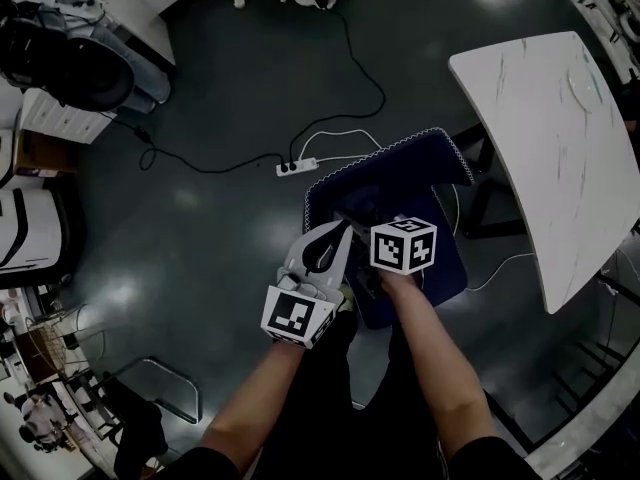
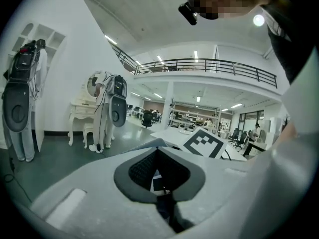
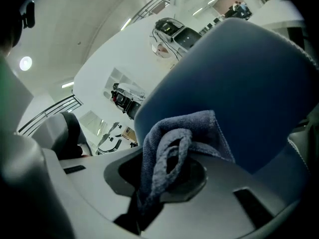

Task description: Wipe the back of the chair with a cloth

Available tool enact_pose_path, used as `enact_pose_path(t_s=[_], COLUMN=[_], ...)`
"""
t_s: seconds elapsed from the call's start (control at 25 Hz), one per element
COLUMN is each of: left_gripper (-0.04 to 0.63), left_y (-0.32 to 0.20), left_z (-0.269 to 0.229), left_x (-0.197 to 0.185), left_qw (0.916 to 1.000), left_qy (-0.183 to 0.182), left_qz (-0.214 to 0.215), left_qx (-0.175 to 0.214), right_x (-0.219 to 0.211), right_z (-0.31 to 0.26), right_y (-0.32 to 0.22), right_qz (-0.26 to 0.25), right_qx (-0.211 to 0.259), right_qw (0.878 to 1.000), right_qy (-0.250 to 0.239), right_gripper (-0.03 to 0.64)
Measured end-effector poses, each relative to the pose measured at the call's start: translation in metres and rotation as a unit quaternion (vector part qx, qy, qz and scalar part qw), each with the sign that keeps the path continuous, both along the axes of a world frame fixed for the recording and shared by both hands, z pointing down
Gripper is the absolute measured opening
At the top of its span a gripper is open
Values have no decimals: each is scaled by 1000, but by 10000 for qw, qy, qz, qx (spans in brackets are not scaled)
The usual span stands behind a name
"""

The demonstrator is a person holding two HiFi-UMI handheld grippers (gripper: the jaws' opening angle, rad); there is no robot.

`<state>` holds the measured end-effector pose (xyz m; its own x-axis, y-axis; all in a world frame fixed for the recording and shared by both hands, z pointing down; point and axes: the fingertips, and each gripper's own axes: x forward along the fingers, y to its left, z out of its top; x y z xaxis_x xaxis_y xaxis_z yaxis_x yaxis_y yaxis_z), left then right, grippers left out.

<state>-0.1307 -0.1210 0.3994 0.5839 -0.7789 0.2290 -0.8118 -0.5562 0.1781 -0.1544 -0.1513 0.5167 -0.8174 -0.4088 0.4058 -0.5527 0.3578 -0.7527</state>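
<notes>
Cloth (image 3: 172, 148) pinched in R gripper (image 3: 162, 176) by chair back (image 3: 239, 83) edge, L gripper (image 2: 159, 180) fingers closed, empty, bare floor (image 1: 220, 238) around

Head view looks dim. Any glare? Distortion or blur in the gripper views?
Head view: dim, lamp reflections glare off the glossy floor, white table brightest. Left gripper view: heavy fisheye, balcony railing bows, corners vignetted black. Right gripper view: cloth fairly sharp, chair back soft.

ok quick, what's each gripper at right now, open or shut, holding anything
left gripper: shut, nothing between its jaws
right gripper: shut on the blue cloth
</notes>
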Motion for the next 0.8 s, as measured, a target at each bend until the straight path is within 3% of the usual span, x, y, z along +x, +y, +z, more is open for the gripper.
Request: enact_pose_path(t_s=[0.52,0.8], left_gripper=[8,8], left_y=[0,2], left_z=[-87,-128], left_x=[-16,-13], left_qw=[9998,9994], left_qy=[206,341], left_qz=[-31,28], left_qx=[73,29], right_x=[1,31], right_z=[-115,-181], right_y=[-10,4], right_qz=[29,132], right_qx=[605,1378], right_qw=[9981,9895], right_qy=[80,427], right_gripper=[83,83])
